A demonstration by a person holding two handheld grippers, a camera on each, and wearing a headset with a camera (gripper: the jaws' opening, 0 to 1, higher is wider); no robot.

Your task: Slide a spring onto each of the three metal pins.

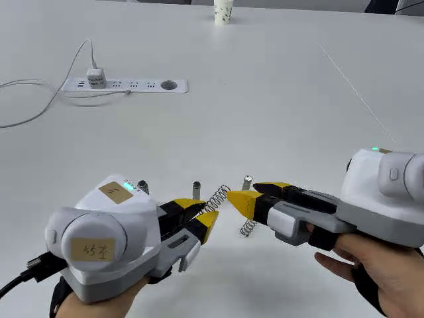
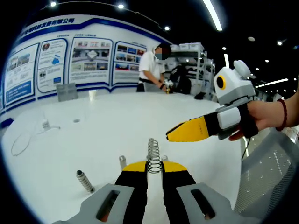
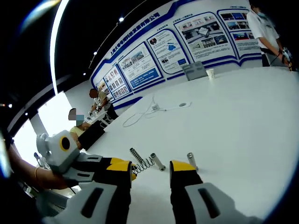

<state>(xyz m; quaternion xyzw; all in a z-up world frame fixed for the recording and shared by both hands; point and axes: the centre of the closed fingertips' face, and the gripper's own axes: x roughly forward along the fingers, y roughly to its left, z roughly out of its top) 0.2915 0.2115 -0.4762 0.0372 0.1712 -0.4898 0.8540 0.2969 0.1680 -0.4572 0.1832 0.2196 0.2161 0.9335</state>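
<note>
My left gripper (image 1: 201,213) (image 2: 154,166) is shut on a small metal spring (image 1: 217,196) (image 2: 153,153) that sticks out past its yellow tips. My right gripper (image 1: 255,195) (image 3: 151,166) faces it, open and holding nothing, its tips close to the spring's free end (image 3: 144,164). Three short metal pins stand upright on the white table. The near-left pin (image 1: 142,187) (image 2: 85,180) (image 3: 135,154) wears a spring. The middle pin (image 1: 196,188) (image 2: 122,161) (image 3: 157,161) and the right pin (image 1: 247,181) (image 3: 190,160) are bare. Another spring (image 1: 247,227) lies on the table under the right gripper.
A white power strip (image 1: 126,85) with a plugged-in charger and looping cable lies at the far left. A paper cup (image 1: 224,11) stands at the table's far edge. People stand by display boards beyond the table (image 2: 150,70).
</note>
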